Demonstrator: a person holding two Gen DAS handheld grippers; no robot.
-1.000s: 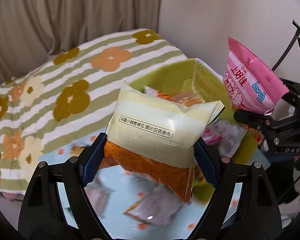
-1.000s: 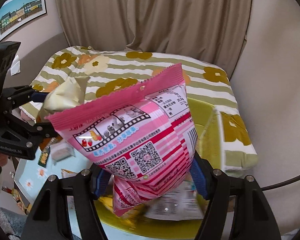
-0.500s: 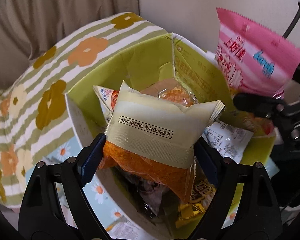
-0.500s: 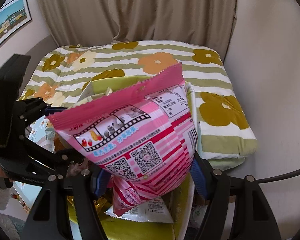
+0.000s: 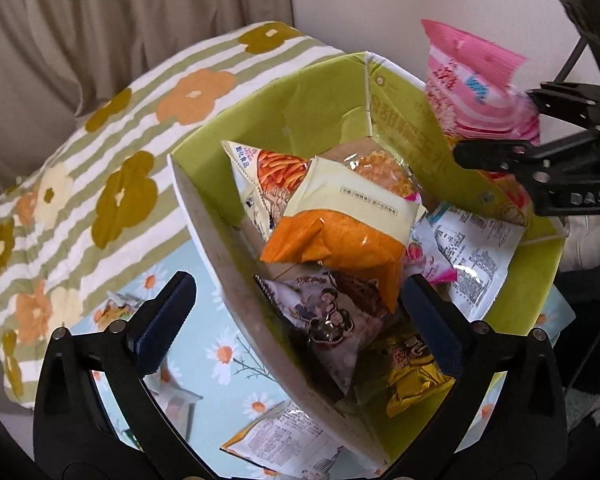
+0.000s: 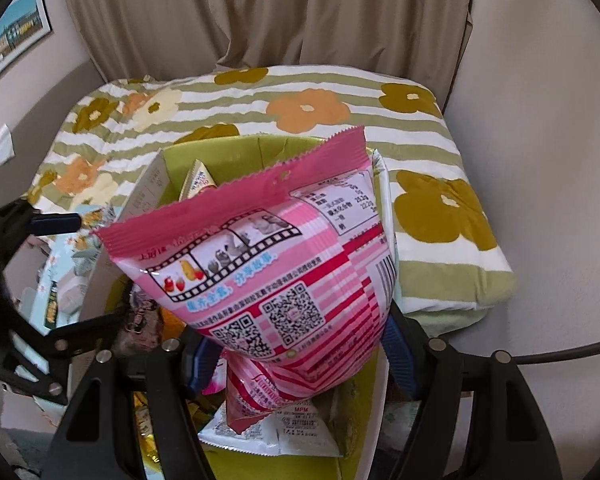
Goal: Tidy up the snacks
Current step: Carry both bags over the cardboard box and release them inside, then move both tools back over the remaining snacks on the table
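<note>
- Daisy-print blue cloth (image 5: pixel 220 344) covers the surface nearest the left camera; a green cardboard box (image 5: pixel 316 104) stands on it against a striped flower-print bed (image 5: pixel 112 184), with beige curtains (image 6: pixel 268 12) and a plain wall behind.
- Left gripper (image 5: pixel 296 312): its jaws are opening and already stand wide, nothing pressed between them; the cream-and-orange packet (image 5: pixel 340 224) lies free just ahead of and below them, on top of the pile inside the box, long axis running left to right across the jaw line.
- Right gripper (image 6: pixel 300 356): its jaws are opening but the pads still press on the pink snack bag (image 6: pixel 268 264), which stands upright, long axis along the fingers, directly over the right-hand end of the box; judged from this, the coming move is a straight release downward, and the right hand is the one placed for it.
- Count in the box, left view: about seven packets visible, some overlapping, so the tally is rough; one pink bag above; one box.
- On the cloth outside the box: at least three loose packets (image 5: pixel 276 448).
</note>
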